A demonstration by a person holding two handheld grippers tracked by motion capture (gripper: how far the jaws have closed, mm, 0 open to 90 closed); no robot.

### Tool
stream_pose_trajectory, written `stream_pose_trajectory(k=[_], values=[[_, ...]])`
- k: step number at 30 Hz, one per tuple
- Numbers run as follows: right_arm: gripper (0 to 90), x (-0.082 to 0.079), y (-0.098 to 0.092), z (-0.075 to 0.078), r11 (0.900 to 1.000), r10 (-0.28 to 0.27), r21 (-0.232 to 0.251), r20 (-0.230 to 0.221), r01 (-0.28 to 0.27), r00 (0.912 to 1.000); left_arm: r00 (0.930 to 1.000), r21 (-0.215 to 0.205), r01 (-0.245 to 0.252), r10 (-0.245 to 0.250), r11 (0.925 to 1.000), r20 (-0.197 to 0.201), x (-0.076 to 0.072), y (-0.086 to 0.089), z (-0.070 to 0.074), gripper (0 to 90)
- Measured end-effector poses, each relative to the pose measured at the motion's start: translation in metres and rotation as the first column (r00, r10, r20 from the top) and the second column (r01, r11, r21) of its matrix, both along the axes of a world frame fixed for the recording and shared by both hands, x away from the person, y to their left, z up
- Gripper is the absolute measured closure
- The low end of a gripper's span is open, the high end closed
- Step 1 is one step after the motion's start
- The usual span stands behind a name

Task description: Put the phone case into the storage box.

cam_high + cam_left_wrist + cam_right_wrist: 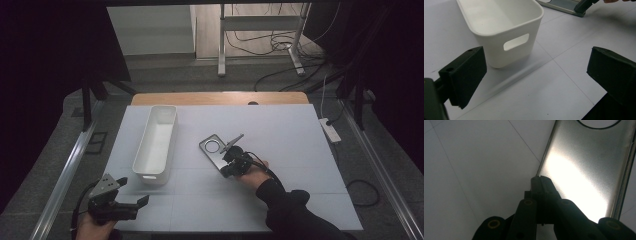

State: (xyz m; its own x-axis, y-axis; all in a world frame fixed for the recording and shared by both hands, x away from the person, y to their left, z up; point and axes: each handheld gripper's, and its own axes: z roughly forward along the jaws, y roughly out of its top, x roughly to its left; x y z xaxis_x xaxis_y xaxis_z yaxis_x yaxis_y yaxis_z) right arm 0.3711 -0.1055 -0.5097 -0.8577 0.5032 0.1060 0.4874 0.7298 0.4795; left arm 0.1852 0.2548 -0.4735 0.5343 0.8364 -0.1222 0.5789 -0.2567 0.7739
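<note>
Right gripper (pixel 229 161): out around the middle of the desk (pixel 300 150), jaws pressed together right at the near corner of the metal plate (pixel 216 151). In the right gripper view the closed tips (pixel 541 183) sit on the plate's edge (pixel 584 170); can't honestly tell if they've pinched the rim or are only touching it.

Metal plate: flat, shiny, rectangular thing with a round hole near its far end, lying on the desk just right of the white bin (pixel 157 142). It's angled, not square to the desk edges. In the left gripper view its corner (pixel 564 6) peeks in at the top.

Left gripper (pixel 131 204): down at the near left corner of the desk, jaws spread wide with nothing between them. Its own view has the two black pads (pixel 465 75) far apart, pointing at the bin's near end.

White bin: long, narrow plastic tub (pixel 499 22), upright, with a handle slot cut in its short end. It's close to the left gripper but not touching it.

Desk: covered in a pale mat with faint seam lines.
</note>
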Motion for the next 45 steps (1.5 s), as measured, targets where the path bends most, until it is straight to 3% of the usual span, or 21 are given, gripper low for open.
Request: stream_pose_trajectory(k=[8,11,19,21,22,23,28,31,32,39,45], values=[[87.2,0.002,-0.004,0.005,1.0,-0.022,0.02,0.038,0.021,0.999,1.0,-0.004,-0.001,0.001,1.0,0.0,0.0,0.0,0.0,3.3],[84.1,0.005,-0.009,0.01,0.998,-0.039,0.055,0.035,0.037,0.9986,1.0,-0.001,0.001,-0.001,1.0,0.0,0.0,0.0,0.0,3.3],[52.2,0.015,-0.014,0.023,0.994,-0.094,0.069,0.058,0.09,0.9939,1.0,-0.007,-0.003,0.003,1.0,-0.002,0.0,0.0,0.0,3.4],[49.7,0.016,-0.014,0.024,0.994,-0.095,0.068,0.056,0.091,0.9939,1.0,-0.007,-0.002,0.002,1.0,-0.002,0.0,0.0,0.0,3.4],[42.6,0.019,-0.015,0.026,0.993,-0.101,0.075,0.065,0.097,0.9927,1.0,-0.007,-0.002,0.002,1.0,-0.002,0.0,0.0,0.0,3.4],[42.6,0.019,-0.015,0.026,0.993,-0.101,0.075,0.065,0.097,0.9927,1.0,-0.007,-0.002,0.002,1.0,-0.002,0.0,0.0,0.0,3.4],[24.8,0.028,-0.019,0.026,0.991,-0.123,0.066,0.048,0.12,0.9913,1.0,-0.009,-0.003,0.003,1.0,-0.004,0.0,0.0,0.0,3.5],[17.3,0.032,-0.022,0.026,0.988,-0.143,0.071,0.056,0.139,0.9881,1.0,-0.009,-0.002,0.002,1.0,-0.004,0.0,0.0,0.0,3.5],[11.1,0.034,-0.023,0.025,0.986,-0.156,0.07,0.068,0.151,0.9855,1.0,-0.009,-0.002,0.002,1.0,-0.004,0.001,0.0,0.0,3.5],[3.4,0.038,-0.026,0.021,0.984,-0.176,0.052,0.079,0.173,0.9811,1.0,-0.009,0.0,0.0,1.0,-0.005,0.001,0.0,0.0,3.5],[1.1,0.043,-0.025,0.018,0.983,-0.183,-0.001,0.079,0.184,0.9799,1.0,-0.011,-0.001,0.001,0.9999,-0.005,0.001,0.0,0.0,3.5]])
